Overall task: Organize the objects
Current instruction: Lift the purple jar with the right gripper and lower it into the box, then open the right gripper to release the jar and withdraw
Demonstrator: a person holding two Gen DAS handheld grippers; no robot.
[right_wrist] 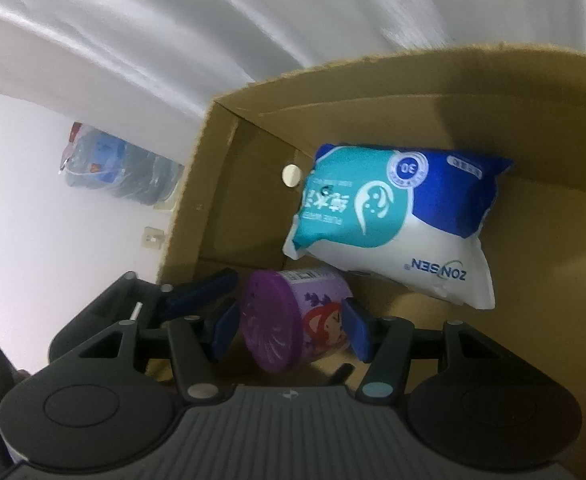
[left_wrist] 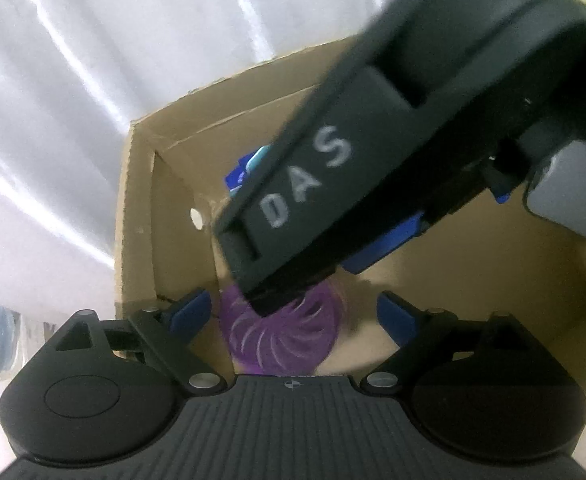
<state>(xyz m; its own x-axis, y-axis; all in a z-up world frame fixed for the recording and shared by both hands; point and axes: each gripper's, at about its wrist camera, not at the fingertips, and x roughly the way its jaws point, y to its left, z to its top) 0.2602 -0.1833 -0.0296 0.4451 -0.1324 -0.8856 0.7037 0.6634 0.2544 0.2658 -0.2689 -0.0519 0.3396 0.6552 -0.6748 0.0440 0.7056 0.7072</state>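
Note:
A purple air-freshener can (right_wrist: 293, 318) lies on its side inside the cardboard box (right_wrist: 253, 168). My right gripper (right_wrist: 289, 326) has a blue pad on each side of the can; I cannot tell if the pads press it. A blue, teal and white wet-wipes pack (right_wrist: 389, 220) leans against the box's back wall. In the left wrist view the can's purple lid (left_wrist: 281, 336) sits between my left gripper's (left_wrist: 293, 316) spread, empty pads. The right gripper's black body marked "DAS" (left_wrist: 373, 168) crosses above and hides most of the pack (left_wrist: 249, 168).
A bag of bottles (right_wrist: 113, 172) rests by the white wall left of the box. A pale curtain (right_wrist: 253, 20) hangs behind the box. A small round hole (left_wrist: 197, 218) shows in the box's left wall.

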